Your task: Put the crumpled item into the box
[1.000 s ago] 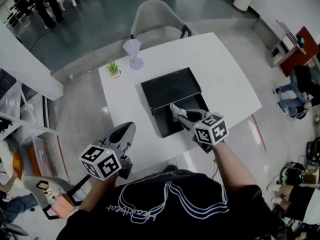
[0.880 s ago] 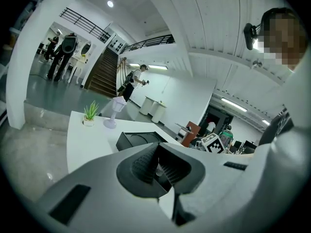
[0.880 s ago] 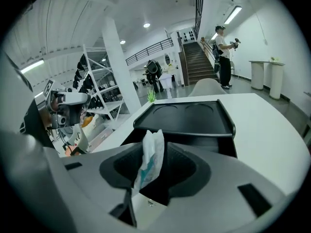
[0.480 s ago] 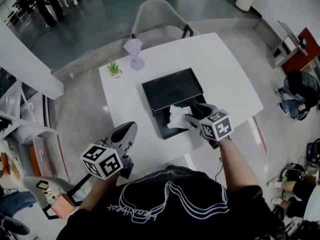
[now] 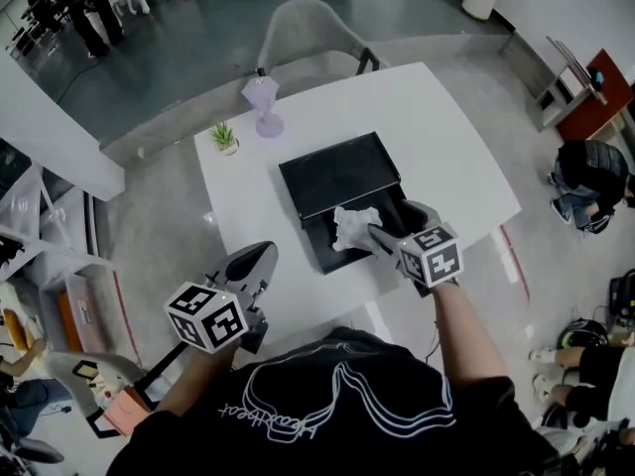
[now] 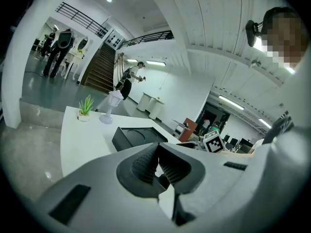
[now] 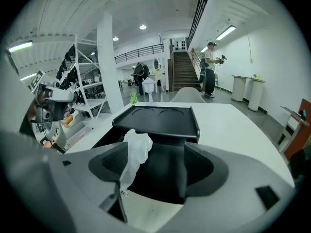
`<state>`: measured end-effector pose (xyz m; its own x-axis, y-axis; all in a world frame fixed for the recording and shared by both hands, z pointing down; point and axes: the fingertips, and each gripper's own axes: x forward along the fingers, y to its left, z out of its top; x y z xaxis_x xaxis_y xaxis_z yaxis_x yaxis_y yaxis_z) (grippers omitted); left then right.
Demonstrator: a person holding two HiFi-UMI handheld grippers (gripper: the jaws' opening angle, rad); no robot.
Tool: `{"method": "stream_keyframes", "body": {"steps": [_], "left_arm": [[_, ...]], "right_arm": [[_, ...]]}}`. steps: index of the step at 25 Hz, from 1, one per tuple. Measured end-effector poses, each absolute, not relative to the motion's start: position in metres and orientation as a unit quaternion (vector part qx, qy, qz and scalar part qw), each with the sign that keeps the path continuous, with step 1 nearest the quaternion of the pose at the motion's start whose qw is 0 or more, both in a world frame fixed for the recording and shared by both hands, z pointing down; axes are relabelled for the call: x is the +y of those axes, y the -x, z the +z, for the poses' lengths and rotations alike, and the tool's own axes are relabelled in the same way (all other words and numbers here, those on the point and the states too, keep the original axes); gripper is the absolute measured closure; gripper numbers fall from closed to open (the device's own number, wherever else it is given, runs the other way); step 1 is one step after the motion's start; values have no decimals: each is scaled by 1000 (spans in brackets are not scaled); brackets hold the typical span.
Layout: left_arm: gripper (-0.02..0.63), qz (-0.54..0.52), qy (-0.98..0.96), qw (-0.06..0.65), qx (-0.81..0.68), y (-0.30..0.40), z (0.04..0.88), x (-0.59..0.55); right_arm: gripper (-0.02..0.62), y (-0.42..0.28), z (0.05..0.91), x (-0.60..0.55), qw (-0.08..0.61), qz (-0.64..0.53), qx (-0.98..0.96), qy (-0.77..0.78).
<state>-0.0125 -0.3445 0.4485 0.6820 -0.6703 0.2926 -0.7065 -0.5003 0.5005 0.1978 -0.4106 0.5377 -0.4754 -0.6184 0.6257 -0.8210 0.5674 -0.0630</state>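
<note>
1. In the head view, the right gripper [image 5: 375, 234] was held over the open black box [image 5: 322, 244], which lay on the white table [image 5: 442, 147] with its lid [image 5: 339, 175] set at the far side. The crumpled item [image 5: 354, 224] was seen at the tip of this gripper, above the inside of the box. The left gripper [image 5: 253, 264] was kept low at the near edge of the table, well apart from the box, so the right one was judged the nearer.
2. In the left gripper view, the left gripper [image 6: 158, 161] was closed, its ribbed pads pressed together with nothing between them. The box [image 6: 136, 137] was seen beyond it.
3. In the right gripper view, the jaws of the right gripper [image 7: 154, 166] were spread wide. The crumpled item [image 7: 136, 149] was not clamped; it hung against one finger [image 7: 109, 166], with its long axis along that finger. The dark box was directly below and the lid [image 7: 158, 118] ahead. A small shake was judged enough to drop it.
4. The table was smooth and bright. A small plant [image 5: 224, 135], a lamp [image 5: 263, 102] and a grey chair [image 5: 313, 28] were noted in a large hall with a staircase.
</note>
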Motion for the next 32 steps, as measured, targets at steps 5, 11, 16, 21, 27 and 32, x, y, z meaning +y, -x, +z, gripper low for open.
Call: {"method": "stream_keyframes", "body": {"steps": [5,11,16,21,27,32], "left_arm": [[600,35,-866,304,-396,13,450,-339],[600,35,-861,311,-401,18,453,-337],[600,34,-869,306,-387,16,449,-332],[601,31,-894,276,-352,4,431,-320],[600,22,-925,238,-297,-15,400,-295],[600,4,-943,219,-252,-24,373,-267]], "right_arm": [[224,-178,556,-419,343,143,-828,-420],[232,-167,556,-419,346,132,-831,-414],[375,-158,518,-393,239,172,-865,-406],[592,-149,457,-353,119,179,-890,-402],[592,-135,403,-301,45,169,-903,-393],[592,-128,377,-264,7,163,-905,-392]]}}
